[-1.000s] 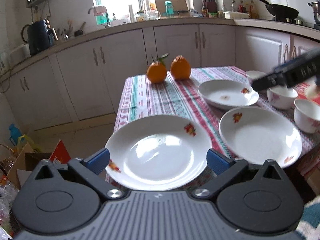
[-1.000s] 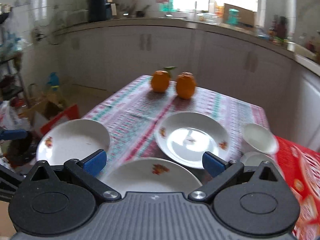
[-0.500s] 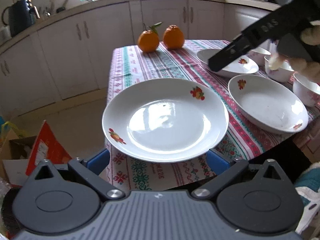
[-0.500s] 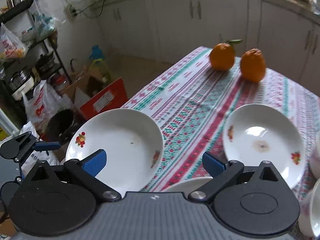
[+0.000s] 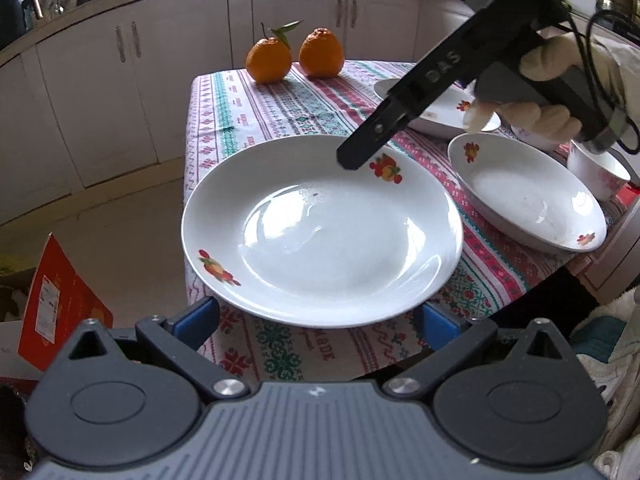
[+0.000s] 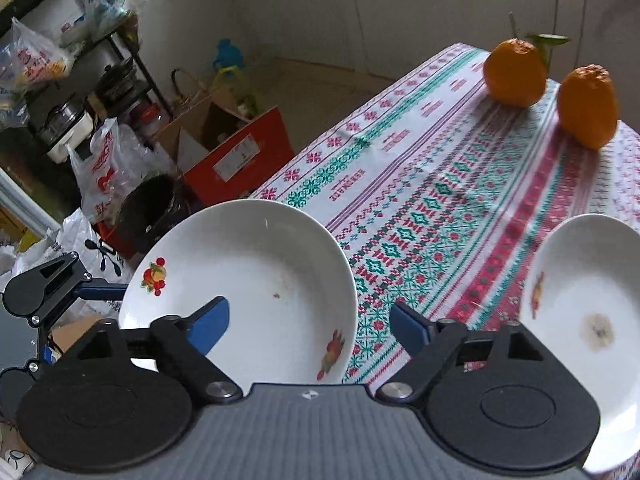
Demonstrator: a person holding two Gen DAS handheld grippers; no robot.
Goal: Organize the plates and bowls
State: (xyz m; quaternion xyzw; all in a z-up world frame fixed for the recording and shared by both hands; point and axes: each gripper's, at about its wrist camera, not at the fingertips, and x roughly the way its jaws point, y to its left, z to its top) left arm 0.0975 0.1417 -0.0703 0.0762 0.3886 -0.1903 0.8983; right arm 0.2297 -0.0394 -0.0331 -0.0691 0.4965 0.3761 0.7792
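Note:
A white plate with fruit prints [image 5: 320,232] lies at the table's near left corner, overhanging the edge; it also shows in the right wrist view [image 6: 248,292]. My left gripper [image 5: 318,320] is open, its blue pads either side of the plate's near rim, below it. My right gripper [image 6: 310,320] is open over the plate's right rim, one pad above the plate, the other above the cloth; its finger [image 5: 360,152] reaches over the plate's far rim. A second plate [image 5: 524,196] lies to the right, a third plate [image 5: 436,112] behind, and a small bowl [image 5: 598,170] at far right.
Two oranges [image 5: 294,56] sit at the far end of the patterned tablecloth [image 5: 248,112]. A red box [image 6: 236,160], bags and a shelf of pots [image 6: 80,112] stand on the floor left of the table. Kitchen cabinets [image 5: 200,40] run behind.
My right gripper has swung left and down, from over the middle of the table to the corner plate's rim. My left gripper has moved in closer under the plate's near rim.

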